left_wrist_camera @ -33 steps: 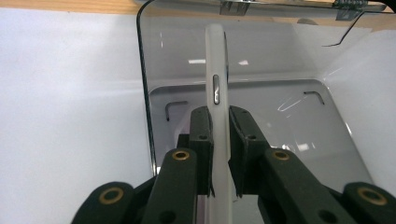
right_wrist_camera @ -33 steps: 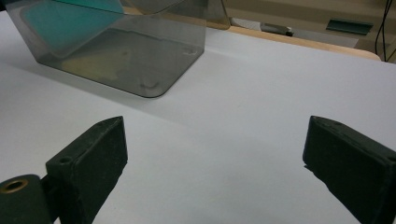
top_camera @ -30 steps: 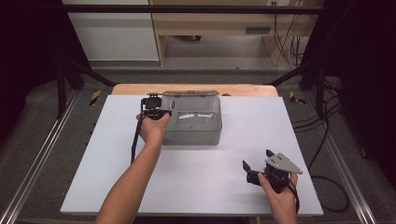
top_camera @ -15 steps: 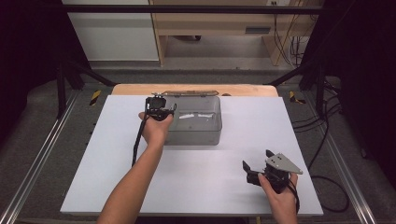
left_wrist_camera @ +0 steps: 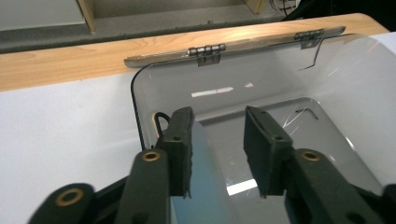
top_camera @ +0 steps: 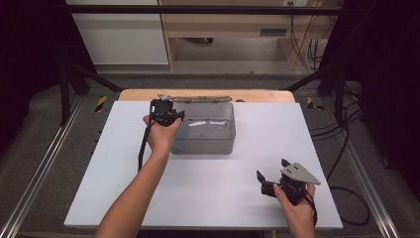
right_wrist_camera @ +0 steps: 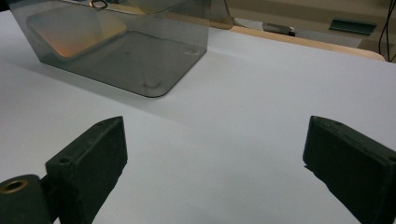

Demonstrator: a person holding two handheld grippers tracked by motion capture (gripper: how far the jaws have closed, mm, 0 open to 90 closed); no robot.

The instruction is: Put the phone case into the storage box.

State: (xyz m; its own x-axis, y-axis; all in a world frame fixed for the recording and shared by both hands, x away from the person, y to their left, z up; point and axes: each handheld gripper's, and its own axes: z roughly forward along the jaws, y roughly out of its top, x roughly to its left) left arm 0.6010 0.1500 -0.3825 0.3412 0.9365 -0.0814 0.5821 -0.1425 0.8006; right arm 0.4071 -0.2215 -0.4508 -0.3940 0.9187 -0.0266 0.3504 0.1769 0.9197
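Left hand (top_camera: 161, 134): reaching in from the near edge of the counter (top_camera: 124, 198), forearm angled up toward the far side, hand right at the box's left end.
Left gripper (top_camera: 166, 113): up over the left end of the clear box (top_camera: 205, 130), and its jaws have just been opening. From its own view the two black jaws stand partly apart with a plain gap and nothing pinched; the box's left wall runs up between them, and I can't tell whether either pad brushes it.
Left gripper's cable (top_camera: 143, 148): hangs down beside the wrist and trails back toward the near-left of the counter.
Clear box: sits at the far middle of the counter, close to the far edge, nothing in it that I can see, see-through smoky walls, rounded corners.
Lid (left_wrist_camera: 233, 46): swung open and lying back past the far rim of the box, held by two small metal hinges (left_wrist_camera: 208, 50), resting over the wooden strip (left_wrist_camera: 60, 65) at the counter's far edge.
Box from the right gripper view (right_wrist_camera: 112, 42): well apart from that gripper, off toward the far left.
Right gripper (top_camera: 275, 179): near the counter's near-right corner, held low in the right hand (top_camera: 294, 206), grey three-cornered plate on top. Jaws spread wide, bare white counter between them, pinching nothing.
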